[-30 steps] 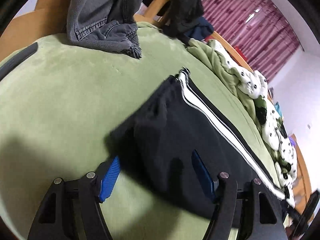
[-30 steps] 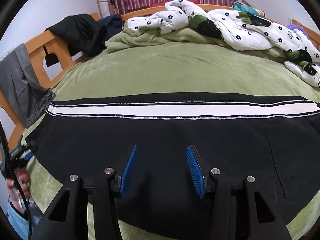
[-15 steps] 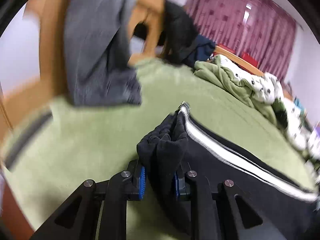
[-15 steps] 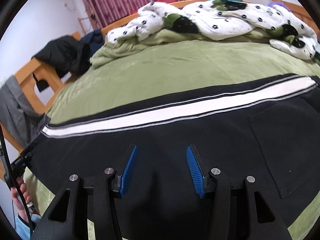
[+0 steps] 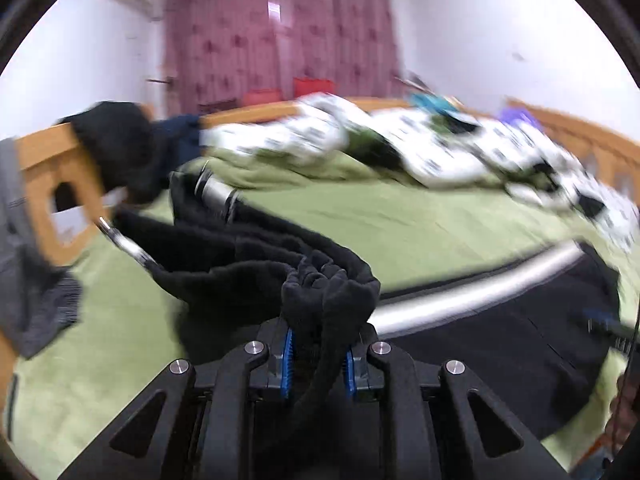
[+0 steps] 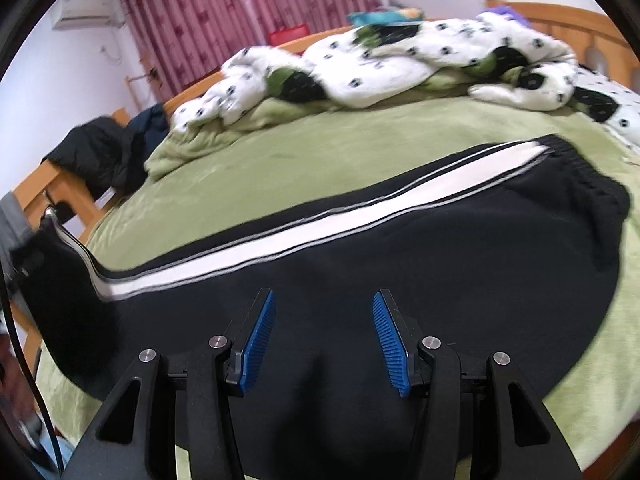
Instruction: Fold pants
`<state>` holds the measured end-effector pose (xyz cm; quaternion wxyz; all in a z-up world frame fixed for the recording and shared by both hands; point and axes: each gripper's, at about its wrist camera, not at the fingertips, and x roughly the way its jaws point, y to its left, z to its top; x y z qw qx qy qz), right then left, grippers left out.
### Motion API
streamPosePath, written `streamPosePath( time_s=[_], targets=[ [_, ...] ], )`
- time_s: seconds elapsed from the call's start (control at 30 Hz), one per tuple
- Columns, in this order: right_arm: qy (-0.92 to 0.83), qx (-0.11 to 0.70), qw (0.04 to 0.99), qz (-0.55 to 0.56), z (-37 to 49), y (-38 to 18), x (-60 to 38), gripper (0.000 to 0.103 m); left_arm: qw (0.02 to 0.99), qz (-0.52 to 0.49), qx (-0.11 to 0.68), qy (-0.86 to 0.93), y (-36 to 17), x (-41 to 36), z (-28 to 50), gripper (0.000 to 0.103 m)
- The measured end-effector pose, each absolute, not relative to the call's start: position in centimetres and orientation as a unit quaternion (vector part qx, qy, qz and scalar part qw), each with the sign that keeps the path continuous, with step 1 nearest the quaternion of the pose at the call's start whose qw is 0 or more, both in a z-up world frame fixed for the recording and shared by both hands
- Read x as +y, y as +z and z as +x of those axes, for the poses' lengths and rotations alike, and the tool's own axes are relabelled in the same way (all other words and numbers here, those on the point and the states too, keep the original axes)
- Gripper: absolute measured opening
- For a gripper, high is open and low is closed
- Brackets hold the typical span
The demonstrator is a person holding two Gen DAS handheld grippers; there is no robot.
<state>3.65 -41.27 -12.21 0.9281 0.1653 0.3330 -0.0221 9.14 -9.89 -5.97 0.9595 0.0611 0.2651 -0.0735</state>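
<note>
Black pants (image 6: 400,256) with a white side stripe lie lengthwise across a green bed (image 6: 320,160). My left gripper (image 5: 317,354) is shut on a bunched leg end of the pants (image 5: 320,288) and holds it lifted above the bed; the view is blurred. The raised leg end shows at the far left of the right wrist view (image 6: 52,256). My right gripper (image 6: 322,336) is open and empty, hovering over the middle of the pants, with the waistband (image 6: 592,188) to its right.
A white spotted quilt (image 6: 400,52) is heaped along the bed's far side. Dark clothes (image 5: 120,148) and a grey garment (image 5: 24,280) hang on the wooden bed frame (image 5: 44,184) at the left. Red curtains (image 5: 280,32) hang behind.
My left gripper closed on the leg end of the pants, lifted it off the bed and swung toward the waistband. My right gripper stayed open and shifted toward the waistband.
</note>
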Motion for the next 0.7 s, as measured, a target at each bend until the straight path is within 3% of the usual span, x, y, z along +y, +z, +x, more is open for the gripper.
streamPosePath(
  time_s=[0.23, 0.33, 0.4, 0.47, 0.57, 0.7],
  targets=[
    [-0.058, 0.318, 0.916, 0.237, 2.6, -12.8, -46.7, 0.05, 0.919, 0.097, 0.347, -0.162, -14.8, -21.4, 6.3, 0.018],
    [-0.059, 0.323, 0.911, 0.248, 2.5, -13.4, -47.4, 0.05, 0.921, 0.13, 0.334, -0.151, -15.7, -22.1, 4.9, 0.019],
    [-0.053, 0.326, 0.911, 0.248, 2.6, -13.6, -47.2, 0.05, 0.91, 0.114, 0.349, -0.192, -15.1, -21.1, 4.3, 0.034],
    [-0.039, 0.332, 0.911, 0.243, 3.1, -13.8, -46.5, 0.051, 0.899, 0.103, 0.361, -0.228, -14.3, -19.8, 3.5, 0.056],
    [-0.004, 0.351, 0.906, 0.236, 3.9, -14.3, -44.7, 0.051, 0.914, 0.103, 0.326, -0.219, -12.7, -16.5, 0.7, 0.069],
    [0.067, 0.379, 0.892, 0.235, 5.4, -14.9, -41.4, 0.051, 0.934, 0.067, 0.307, -0.169, -11.4, -9.5, -1.5, 0.077]
  ],
)
